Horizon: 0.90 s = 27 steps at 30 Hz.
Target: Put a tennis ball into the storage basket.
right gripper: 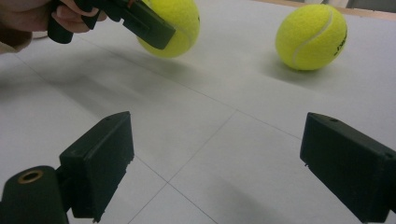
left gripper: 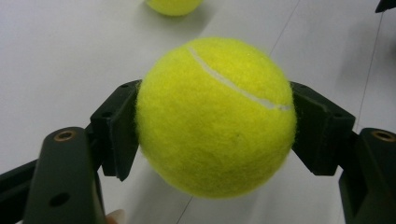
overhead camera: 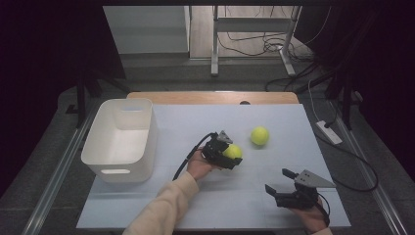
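Left tongs (overhead camera: 234, 157) clamped on one tennis ball (overhead camera: 233, 152), just above the tabletop (overhead camera: 195, 205); right tongs (overhead camera: 280, 181) apart, idle. White bin (overhead camera: 147, 142) empty; second ball (overhead camera: 260, 135) remains.

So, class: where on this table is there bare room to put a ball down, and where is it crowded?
Free: the mat between bin and left gripper, and the near strip ahead of the right gripper. The bin looks empty too. Crowded: mid-table, where the held ball sits near the loose ball.
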{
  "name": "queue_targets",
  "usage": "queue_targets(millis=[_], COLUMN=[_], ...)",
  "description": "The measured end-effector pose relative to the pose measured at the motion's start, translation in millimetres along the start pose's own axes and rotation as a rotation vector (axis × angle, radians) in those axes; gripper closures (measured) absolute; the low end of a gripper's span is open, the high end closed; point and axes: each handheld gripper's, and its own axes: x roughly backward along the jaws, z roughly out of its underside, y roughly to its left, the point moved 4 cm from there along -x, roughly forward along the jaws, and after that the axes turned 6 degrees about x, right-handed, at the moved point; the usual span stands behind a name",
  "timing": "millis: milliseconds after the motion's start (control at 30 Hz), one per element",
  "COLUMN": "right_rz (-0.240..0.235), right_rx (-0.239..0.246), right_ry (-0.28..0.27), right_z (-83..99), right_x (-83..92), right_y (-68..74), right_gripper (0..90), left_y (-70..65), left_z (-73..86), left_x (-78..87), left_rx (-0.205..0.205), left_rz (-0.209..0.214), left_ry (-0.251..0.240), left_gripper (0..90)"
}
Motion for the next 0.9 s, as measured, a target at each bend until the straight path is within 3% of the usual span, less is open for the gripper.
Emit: queue_targets(millis=[900], right_rz=[0.003], right_rx=[0.002], right_ry=[0.002], right_z=[-0.2], right_x=[-0.2], right_y=[0.0], right_gripper=[9.7], left_y=[1.9], left_z=[4.7], left_x=[25.9], left_rx=[-0.015], left_rz=[-0.044], left_ry=[-0.066], left_gripper=[27.1])
